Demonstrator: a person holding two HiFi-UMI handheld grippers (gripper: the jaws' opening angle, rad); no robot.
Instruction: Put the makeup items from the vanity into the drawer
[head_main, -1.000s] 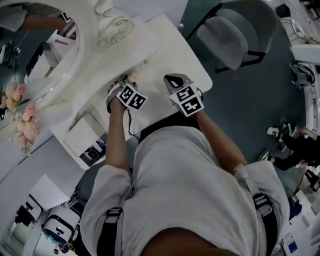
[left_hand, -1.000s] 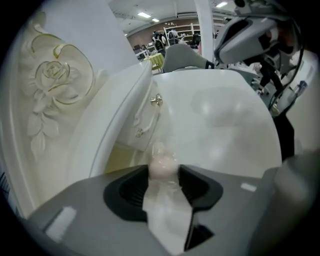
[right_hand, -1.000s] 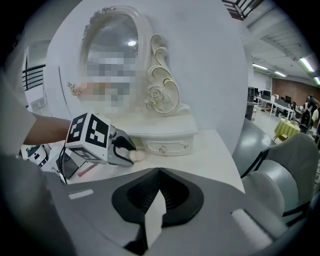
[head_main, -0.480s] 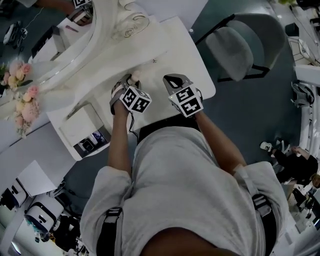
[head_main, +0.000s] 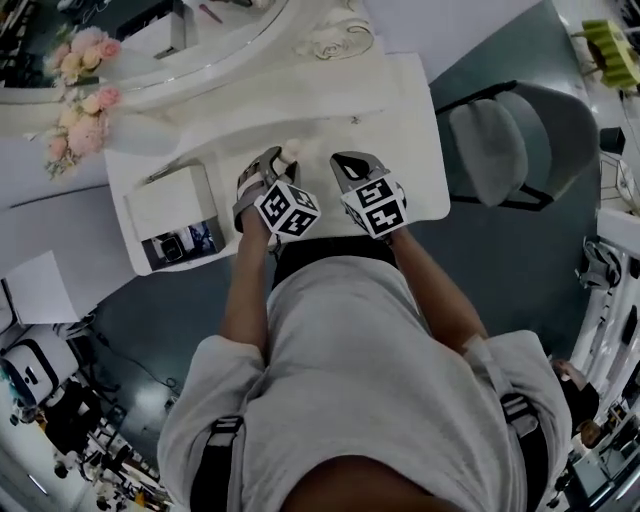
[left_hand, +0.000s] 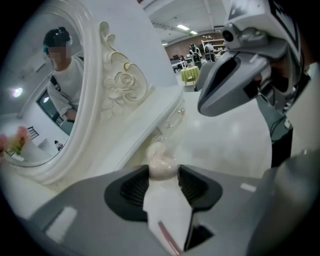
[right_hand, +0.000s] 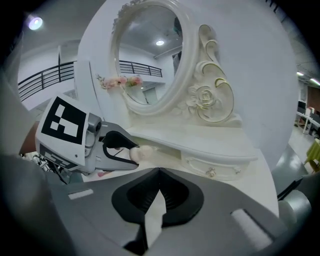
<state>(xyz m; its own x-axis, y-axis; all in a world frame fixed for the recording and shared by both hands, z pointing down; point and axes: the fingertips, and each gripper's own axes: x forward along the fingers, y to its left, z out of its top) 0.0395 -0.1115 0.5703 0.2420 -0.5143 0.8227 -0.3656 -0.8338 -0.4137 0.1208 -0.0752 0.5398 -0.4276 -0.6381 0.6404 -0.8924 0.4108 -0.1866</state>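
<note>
Lifted a little off the counter (head_main: 415, 165) since a second ago, the left hand-held gripper (left_hand: 163, 181) has just been closing its jaws. Its pads now press on both sides of a pale, egg-shaped makeup sponge (left_hand: 161, 161), held just above the counter in front of the mirror (right_hand: 150, 55). Close beside it, the right hand-held gripper (right_hand: 159, 176) has its jaws fully together with nothing between them, and it points toward the small closed drawer (right_hand: 214, 169) under the mirror shelf.
</note>
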